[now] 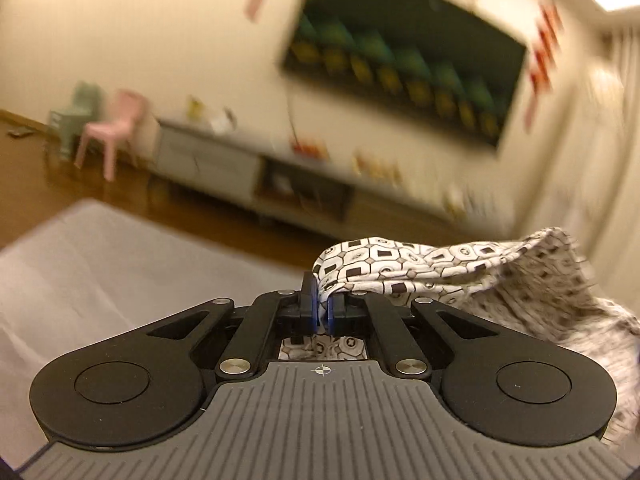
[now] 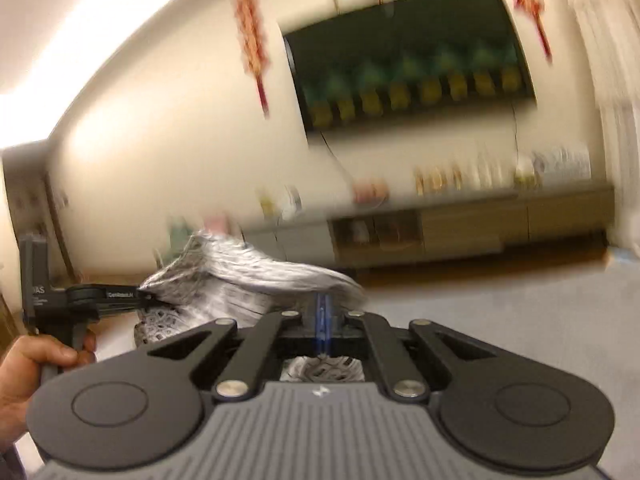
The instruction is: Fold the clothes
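So the garment [image 1: 460, 264] is a thin, soft woven cloth, white with a dark geometric print of little squares inside hexagon-ish outlines, and it bunches into loose rumpled folds. The left hand-held gripper [image 1: 322, 312] is matte black plastic with metal rivets on its linkage arms and a ribbed grey top, and its blue-edged pads are pinched tight on a corner of that cloth. From there the fabric runs off to the right and droops down past the gripper body.

The right wrist view is much blurrier. There the right hand-held gripper [image 2: 322, 312] is also clamped on the garment, with the cloth humped up just ahead of its tips and stretching off to the left.

Only the right view shows the left gripper from outside, at the far left edge, biting the other end of the cloth, with a bare hand [image 2: 28, 368] wrapped round its handle. Only the left view shows the print sharply, plus a pink chair [image 1: 112, 132] on the wooden floor.

Both views have the pale grey table [image 1: 100, 264] below, a dark wall screen [image 2: 408, 64] and a low cabinet [image 2: 472, 224] behind
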`<state>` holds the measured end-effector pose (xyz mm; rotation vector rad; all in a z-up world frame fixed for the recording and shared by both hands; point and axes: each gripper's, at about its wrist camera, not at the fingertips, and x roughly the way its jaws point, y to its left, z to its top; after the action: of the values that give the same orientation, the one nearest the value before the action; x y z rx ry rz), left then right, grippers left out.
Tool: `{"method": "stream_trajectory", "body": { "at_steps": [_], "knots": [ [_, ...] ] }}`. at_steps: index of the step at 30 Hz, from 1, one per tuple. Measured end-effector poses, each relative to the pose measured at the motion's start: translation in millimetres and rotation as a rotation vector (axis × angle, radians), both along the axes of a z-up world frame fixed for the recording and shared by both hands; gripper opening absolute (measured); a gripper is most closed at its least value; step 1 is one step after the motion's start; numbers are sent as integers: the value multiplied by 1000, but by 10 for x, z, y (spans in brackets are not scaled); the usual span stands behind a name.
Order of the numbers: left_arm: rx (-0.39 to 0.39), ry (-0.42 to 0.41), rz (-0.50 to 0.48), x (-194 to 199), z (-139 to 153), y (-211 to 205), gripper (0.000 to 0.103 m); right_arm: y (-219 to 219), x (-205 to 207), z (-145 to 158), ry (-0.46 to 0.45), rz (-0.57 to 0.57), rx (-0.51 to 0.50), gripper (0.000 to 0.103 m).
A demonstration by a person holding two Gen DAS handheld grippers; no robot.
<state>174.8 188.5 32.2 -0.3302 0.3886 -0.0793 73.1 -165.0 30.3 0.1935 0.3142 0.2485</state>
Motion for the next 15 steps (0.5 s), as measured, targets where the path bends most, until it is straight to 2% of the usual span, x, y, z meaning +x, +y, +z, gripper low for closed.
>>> {"method": "stream_trajectory", "body": {
  "at_steps": [1, 2, 5, 7, 9, 12, 14, 15],
  "knots": [
    [-11, 20, 19, 20, -29, 109, 0, -15, 26, -49, 32, -18, -4, 2],
    [-24, 51, 35, 46, -78, 209, 0, -7, 139, -219, 129, -51, -24, 0],
    [-87, 285, 0, 204, -558, 305, 0, 39, 382, -724, 375, -113, -70, 0],
    [-141, 351, -20, 201, -738, 337, 0, 87, 367, -864, 432, -100, -56, 0],
    [-168, 364, -20, 175, -796, 374, 0, 166, 266, -845, 417, -65, -66, 1],
    [-192, 354, -22, 136, -805, 436, 0, 224, 144, -776, 371, -42, -108, 19],
    [-215, 348, -25, 99, -801, 484, 0, 317, 121, -798, 354, -33, -179, 58],
    [-227, 346, -22, 83, -791, 515, 0, 380, 108, -818, 347, -30, -216, 67]
  ]
}}
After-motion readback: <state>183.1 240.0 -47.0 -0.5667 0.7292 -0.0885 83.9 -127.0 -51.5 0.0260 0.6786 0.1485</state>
